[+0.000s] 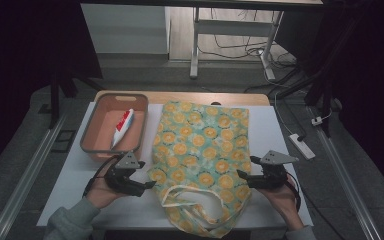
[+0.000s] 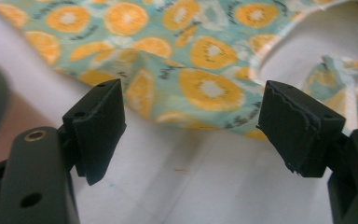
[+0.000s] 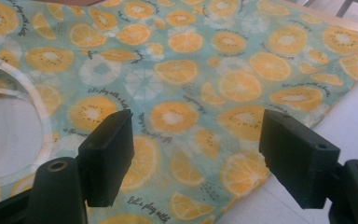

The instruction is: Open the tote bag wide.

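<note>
Fabric bag (image 1: 200, 160) with orange-slice print lay flat on white table (image 1: 75, 175), long axis running near to far, open mouth and handle loop at the near end. Left gripper (image 1: 149, 185) sat just left of the bag's near left edge, jaws spread, empty; in the left gripper view the cloth edge (image 2: 186, 116) lay just beyond the jaw tips, not yet between them. Right gripper (image 1: 240, 174) sat at the bag's near right edge, jaws also spread, nothing pinched; its own view showed the printed cloth (image 3: 205, 93) under and past the jaws. Each gripper faced inward toward the bag, one per side, about equally close. Pink tub (image 1: 96, 125) stood far left, a tube (image 1: 122, 127) lying inside it. Judged: both edges near the mouth likely to be gripped next.
</note>
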`<state>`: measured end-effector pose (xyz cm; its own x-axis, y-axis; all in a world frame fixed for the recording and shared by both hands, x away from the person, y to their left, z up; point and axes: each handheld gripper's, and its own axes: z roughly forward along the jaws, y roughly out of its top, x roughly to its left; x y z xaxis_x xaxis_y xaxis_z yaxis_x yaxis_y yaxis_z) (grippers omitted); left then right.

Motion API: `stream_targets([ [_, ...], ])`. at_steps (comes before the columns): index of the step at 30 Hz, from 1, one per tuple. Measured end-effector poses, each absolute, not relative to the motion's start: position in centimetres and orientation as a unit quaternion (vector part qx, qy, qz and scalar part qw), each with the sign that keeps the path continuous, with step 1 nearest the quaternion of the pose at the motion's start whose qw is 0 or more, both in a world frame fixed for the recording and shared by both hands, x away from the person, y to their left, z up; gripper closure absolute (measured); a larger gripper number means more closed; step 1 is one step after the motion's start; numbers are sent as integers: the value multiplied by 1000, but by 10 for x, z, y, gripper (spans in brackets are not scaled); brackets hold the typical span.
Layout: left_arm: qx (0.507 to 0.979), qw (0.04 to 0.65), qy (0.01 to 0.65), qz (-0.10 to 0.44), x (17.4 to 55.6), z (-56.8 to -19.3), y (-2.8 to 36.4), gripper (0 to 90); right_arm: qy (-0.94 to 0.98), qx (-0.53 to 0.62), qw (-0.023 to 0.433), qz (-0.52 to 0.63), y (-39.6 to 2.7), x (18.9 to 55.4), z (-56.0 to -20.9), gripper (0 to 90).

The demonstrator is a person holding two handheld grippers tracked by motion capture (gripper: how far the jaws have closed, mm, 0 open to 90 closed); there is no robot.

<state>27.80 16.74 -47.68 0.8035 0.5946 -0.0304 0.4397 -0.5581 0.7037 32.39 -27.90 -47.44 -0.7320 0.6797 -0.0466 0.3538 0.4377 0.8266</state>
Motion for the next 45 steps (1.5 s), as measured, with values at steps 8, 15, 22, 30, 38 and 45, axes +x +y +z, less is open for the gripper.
stream_targets([
  [8, 901, 324, 277, 81, 293, -496, 144, 314, 831, 308, 185, 425, -274, 323, -476, 265],
  [15, 895, 335, 278, 95, 297, -498, 140, 773, 837, 298, 180, 421, -270, 320, -475, 265],
  [22, 876, 376, 284, 105, 296, -483, 149, 868, 852, 290, 170, 402, -270, 314, -474, 264],
  [30, 862, 394, 304, 100, 301, -478, 162, 871, 873, 338, 139, 322, -279, 318, -492, 296],
  [38, 866, 388, 301, 97, 304, -480, 159, 871, 885, 360, 125, 267, -274, 324, -507, 647],
  [45, 871, 381, 296, 96, 309, -484, 152, 871, 885, 361, 139, 259, -278, 312, -504, 899],
])
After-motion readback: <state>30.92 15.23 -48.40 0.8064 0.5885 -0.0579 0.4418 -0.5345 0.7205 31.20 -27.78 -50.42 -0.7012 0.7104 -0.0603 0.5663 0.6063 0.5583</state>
